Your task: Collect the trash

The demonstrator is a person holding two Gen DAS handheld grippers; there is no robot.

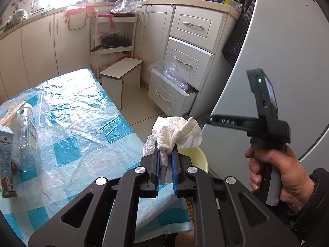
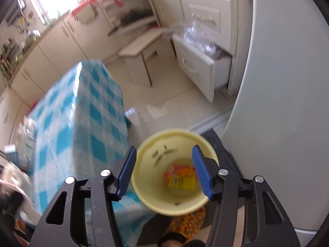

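Left wrist view: left gripper (image 1: 166,154) sits at 6 o'clock w/ its blue pads pressed onto a crumpled white paper towel (image 1: 176,132), which bunches up above the fingertips near centre. Just behind the towel, at about 5 o'clock, a sliver of the yellow bin (image 1: 197,158) rim shows. Table w/ blue-checked cloth (image 1: 72,123) under clear plastic fills 8 o'clock; on it at 9 o'clock lie a clear plastic bottle (image 1: 26,135) on its side & a milk carton (image 1: 6,160) upright at the frame edge. At 3-4 o'clock the right hand (image 1: 277,170) grips the other tool's handle; its fingers can't be seen from here. White drawers (image 1: 185,65) at 1 o'clock, bottom one pulled out w/ clear plastic in it; small stool (image 1: 121,70) near 12 o'clock centre.

Right wrist view (blurry): right gripper (image 2: 164,170) at 6 o'clock, blue pads spread wide, nothing between them but air. Yellow bin (image 2: 144,154) sits below & between the pads, mouth up, w/ orange/yellow wrappers (image 2: 181,177) at its bottom. Checked table (image 2: 82,113) at 9 o'clock, white appliance side (image 2: 287,82) at 3 o'clock, open drawer (image 2: 197,61) at 1 o'clock
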